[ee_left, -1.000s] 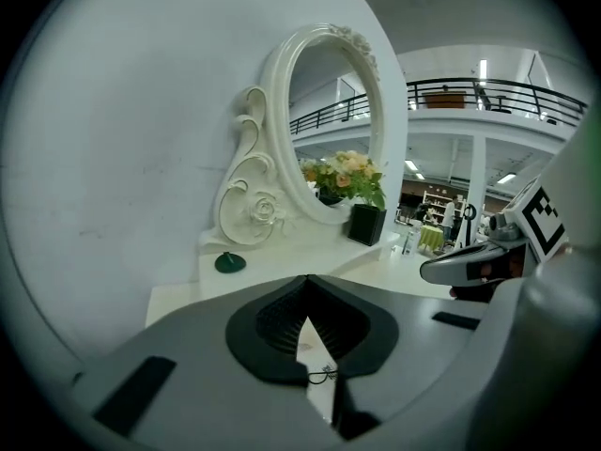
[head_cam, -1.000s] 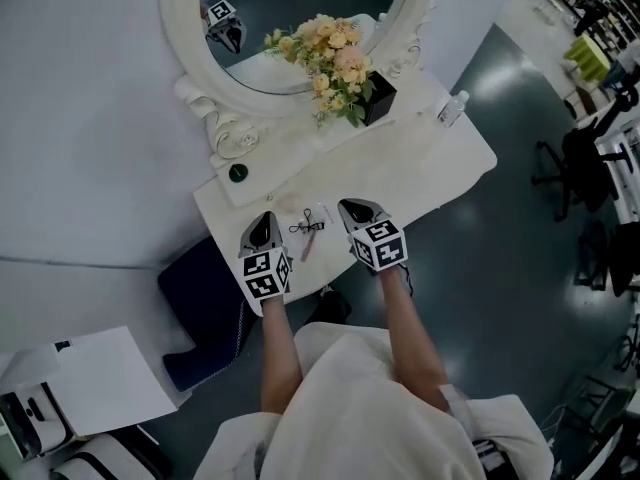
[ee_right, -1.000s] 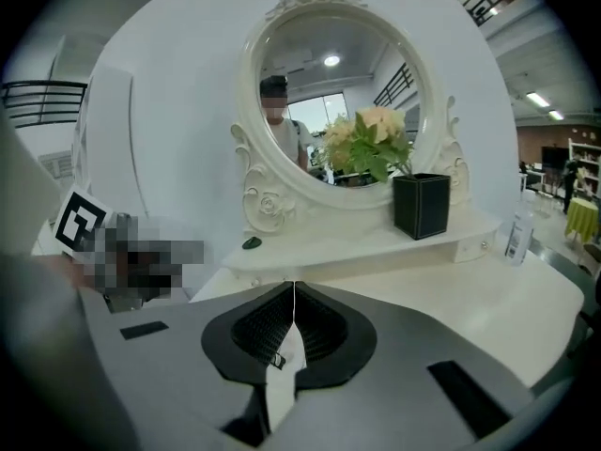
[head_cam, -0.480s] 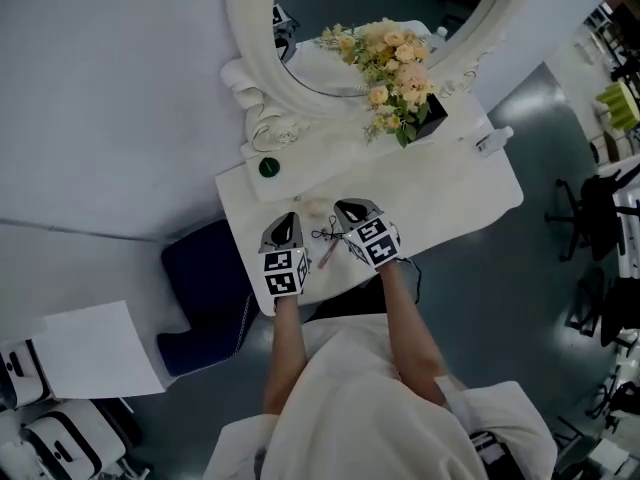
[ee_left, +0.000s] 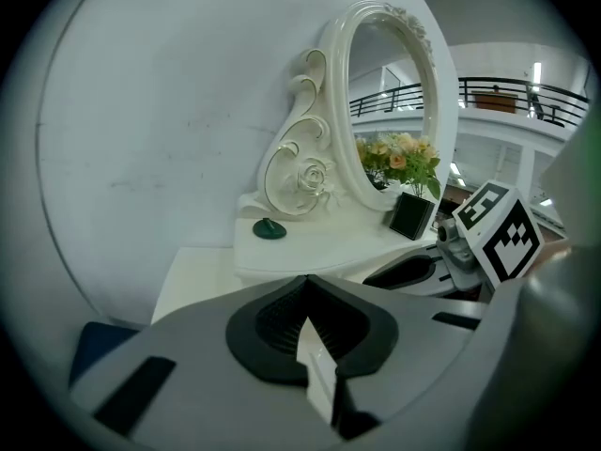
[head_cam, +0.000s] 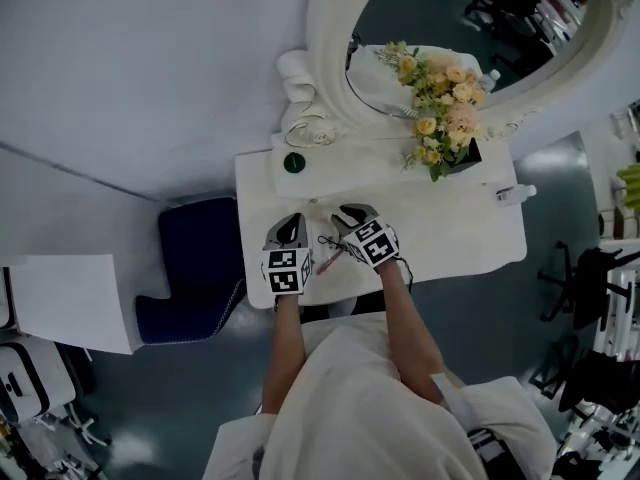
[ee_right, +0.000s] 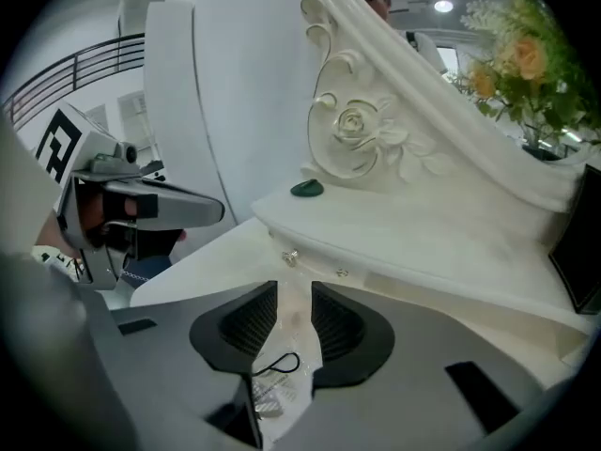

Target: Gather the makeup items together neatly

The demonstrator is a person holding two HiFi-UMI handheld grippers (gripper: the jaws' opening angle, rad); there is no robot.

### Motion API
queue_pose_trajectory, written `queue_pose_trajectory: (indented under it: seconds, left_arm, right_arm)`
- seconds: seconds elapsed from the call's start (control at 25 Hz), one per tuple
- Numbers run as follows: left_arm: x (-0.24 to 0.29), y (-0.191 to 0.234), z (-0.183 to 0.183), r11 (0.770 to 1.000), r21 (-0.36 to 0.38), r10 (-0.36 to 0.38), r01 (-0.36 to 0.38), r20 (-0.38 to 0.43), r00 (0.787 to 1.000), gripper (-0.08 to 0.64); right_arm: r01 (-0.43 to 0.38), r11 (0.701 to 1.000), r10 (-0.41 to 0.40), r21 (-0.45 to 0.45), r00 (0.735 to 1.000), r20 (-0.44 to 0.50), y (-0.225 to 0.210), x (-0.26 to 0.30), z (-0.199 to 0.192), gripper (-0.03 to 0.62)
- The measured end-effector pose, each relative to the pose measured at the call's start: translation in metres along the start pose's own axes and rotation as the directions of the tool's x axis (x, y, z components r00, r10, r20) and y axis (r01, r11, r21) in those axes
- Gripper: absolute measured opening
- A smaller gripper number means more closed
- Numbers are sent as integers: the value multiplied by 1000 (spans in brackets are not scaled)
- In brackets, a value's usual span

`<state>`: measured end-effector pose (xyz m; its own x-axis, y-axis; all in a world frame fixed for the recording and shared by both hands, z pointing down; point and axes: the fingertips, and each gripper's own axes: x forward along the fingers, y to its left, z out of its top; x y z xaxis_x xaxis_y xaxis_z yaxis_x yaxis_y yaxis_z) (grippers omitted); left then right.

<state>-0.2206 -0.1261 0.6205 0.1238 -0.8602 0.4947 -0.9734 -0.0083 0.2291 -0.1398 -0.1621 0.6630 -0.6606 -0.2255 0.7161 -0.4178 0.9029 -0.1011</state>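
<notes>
On the white dressing table [head_cam: 450, 243] a black eyelash curler [head_cam: 325, 239] and a thin pink stick [head_cam: 331, 259] lie between my two grippers. The left gripper [head_cam: 289, 224] rests just left of them, its jaws together with nothing in them [ee_left: 302, 285]. The right gripper [head_cam: 346, 214] stands right beside the curler. Its jaws [ee_right: 294, 294] are opening, and a clear packet with a black loop [ee_right: 280, 369] lies on the table in the gap, not pressed by the pads. A small green round item [head_cam: 293, 163] sits on the raised shelf.
A white oval mirror [head_cam: 330, 78] stands at the back. A black vase of pale flowers [head_cam: 445, 133] is on the shelf at the right. A small clear bottle [head_cam: 515, 194] lies near the right table edge. A dark blue stool [head_cam: 195, 268] is left of the table.
Both grippers have drawn closer together around the curler and the pink stick. The right gripper has moved left up to the curler. The head view has swung to the left.
</notes>
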Motion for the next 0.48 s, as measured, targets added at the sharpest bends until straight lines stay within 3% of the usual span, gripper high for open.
queue_pose_trajectory:
  seconds: [0.28, 0.48]
  left_arm:
    - [6, 5, -8, 991, -86, 107, -107, -9, 994, 12]
    - [7, 11, -14, 977, -125, 174, -175, -15, 985, 12]
  right_arm:
    - [-146, 985, 136, -88, 984, -116, 5, 28, -13, 223]
    - [-220, 968, 196, -123, 963, -184, 6, 44, -22, 239]
